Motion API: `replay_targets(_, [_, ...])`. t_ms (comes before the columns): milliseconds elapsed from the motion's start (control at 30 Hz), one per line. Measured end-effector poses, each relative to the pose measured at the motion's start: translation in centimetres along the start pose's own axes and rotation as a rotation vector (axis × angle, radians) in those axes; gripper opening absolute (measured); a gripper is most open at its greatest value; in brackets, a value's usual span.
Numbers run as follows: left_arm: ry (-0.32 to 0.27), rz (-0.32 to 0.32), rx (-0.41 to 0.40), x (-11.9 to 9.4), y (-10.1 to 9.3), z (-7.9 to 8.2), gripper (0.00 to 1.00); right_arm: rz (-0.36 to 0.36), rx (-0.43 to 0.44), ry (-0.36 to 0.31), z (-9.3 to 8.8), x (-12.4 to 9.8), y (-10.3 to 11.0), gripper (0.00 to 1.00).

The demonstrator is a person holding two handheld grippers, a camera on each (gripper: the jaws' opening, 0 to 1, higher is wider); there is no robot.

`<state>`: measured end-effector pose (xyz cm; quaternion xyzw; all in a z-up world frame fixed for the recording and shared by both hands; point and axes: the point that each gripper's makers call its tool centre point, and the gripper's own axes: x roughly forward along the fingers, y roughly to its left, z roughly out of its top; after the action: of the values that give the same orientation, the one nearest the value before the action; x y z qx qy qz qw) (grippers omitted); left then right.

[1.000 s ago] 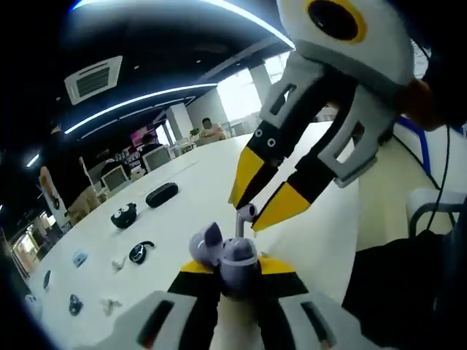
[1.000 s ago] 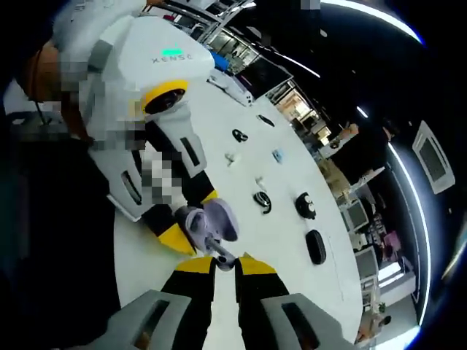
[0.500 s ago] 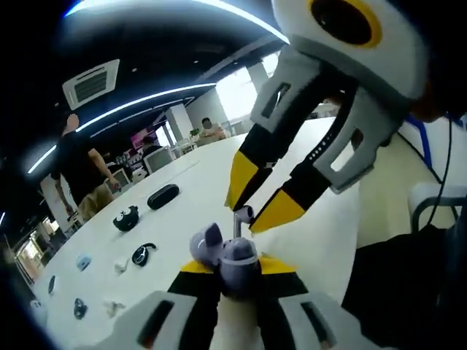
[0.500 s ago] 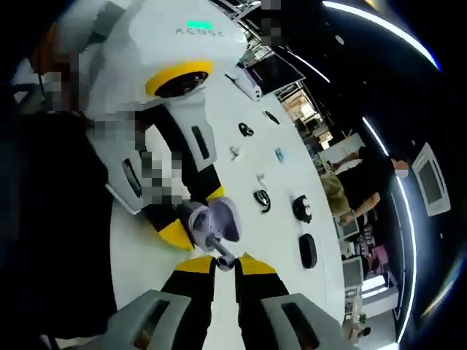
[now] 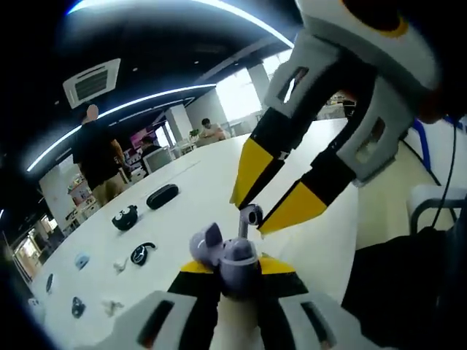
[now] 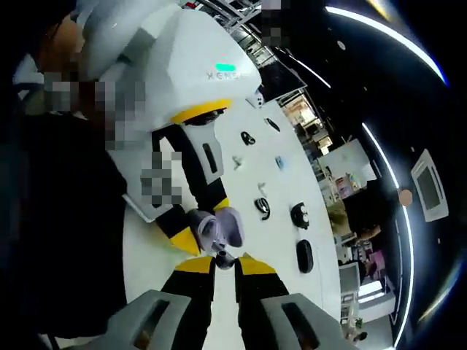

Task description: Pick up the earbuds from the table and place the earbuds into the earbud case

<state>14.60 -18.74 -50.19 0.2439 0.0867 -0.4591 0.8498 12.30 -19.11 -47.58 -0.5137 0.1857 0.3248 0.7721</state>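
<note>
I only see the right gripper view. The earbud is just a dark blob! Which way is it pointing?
Observer: In the left gripper view the earbud stands bud-end up, with its stem pointing down at the purple case.
Operator: Is the lid in the way?
Observer: No. From that side the lid leans off to the left of the stem.
Operator: Is anybody at the table?
Observer: Yes, a person sits at the far end of the table, by a bright window.
</note>
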Motion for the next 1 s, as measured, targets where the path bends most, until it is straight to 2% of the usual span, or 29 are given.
replay_targets(433, [-0.002,-0.001,-0.006,-0.14,-0.04,0.03,0.2,-0.013,0.024,-0.018,0.36,-0.27,-0.14,0.1])
replay_targets(633, [-0.001,0.0,-0.007,-0.14,-0.04,0.05,0.2,-0.042,0.045,0.002,-0.5,0.16,-0.94,0.1])
replay_targets(1000, [0.001,0.002,0.002,-0.17,-0.07,0.05,0.2,-0.044,0.033,0.0,-0.15,0.49,-0.36,0.1])
